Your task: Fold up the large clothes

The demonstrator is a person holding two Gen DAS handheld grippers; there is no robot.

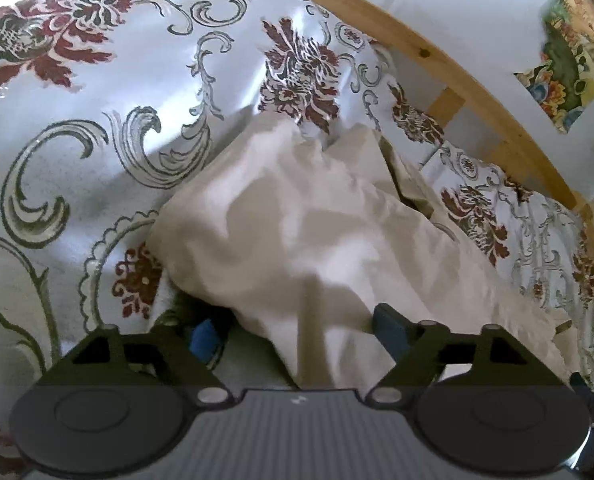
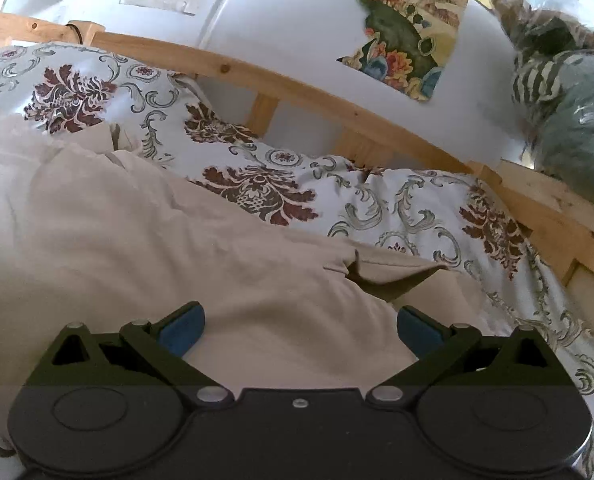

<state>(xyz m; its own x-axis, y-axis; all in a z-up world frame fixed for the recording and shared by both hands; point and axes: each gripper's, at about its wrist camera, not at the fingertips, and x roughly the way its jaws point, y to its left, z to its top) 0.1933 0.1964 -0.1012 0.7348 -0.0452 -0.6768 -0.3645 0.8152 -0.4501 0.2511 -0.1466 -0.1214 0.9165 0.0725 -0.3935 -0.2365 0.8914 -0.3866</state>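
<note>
A large, rumpled cream-coloured cloth garment (image 1: 297, 216) lies spread on the bed, on top of a white bedspread printed with dark red flowers and grey-green scrolls (image 1: 77, 120). From the left side, the left gripper (image 1: 297, 330) stands with its blue-padded fingers (image 1: 203, 338) wide apart, and a thick fold of the cream fabric runs down between them. The fold's lower left edge sits close to the left pad, which is partly tucked under that edge; the cloth covers the space up to the right pad. The jaws are not pressed on it.

From the right side, the right gripper (image 2: 299, 332) is likewise spread, its blue pads (image 2: 181, 330) set well apart just above the cream garment (image 2: 137, 240), which fills the gap between them and stretches away to the left. Just ahead of the right pad, a corner of the fabric is turned over, showing a dark shadowed pocket. Beyond it the flowered bedspread (image 2: 397, 208) reaches the pale wooden bed rail (image 2: 297, 84), with colourful pictures (image 2: 409, 28) on the white wall.
</note>
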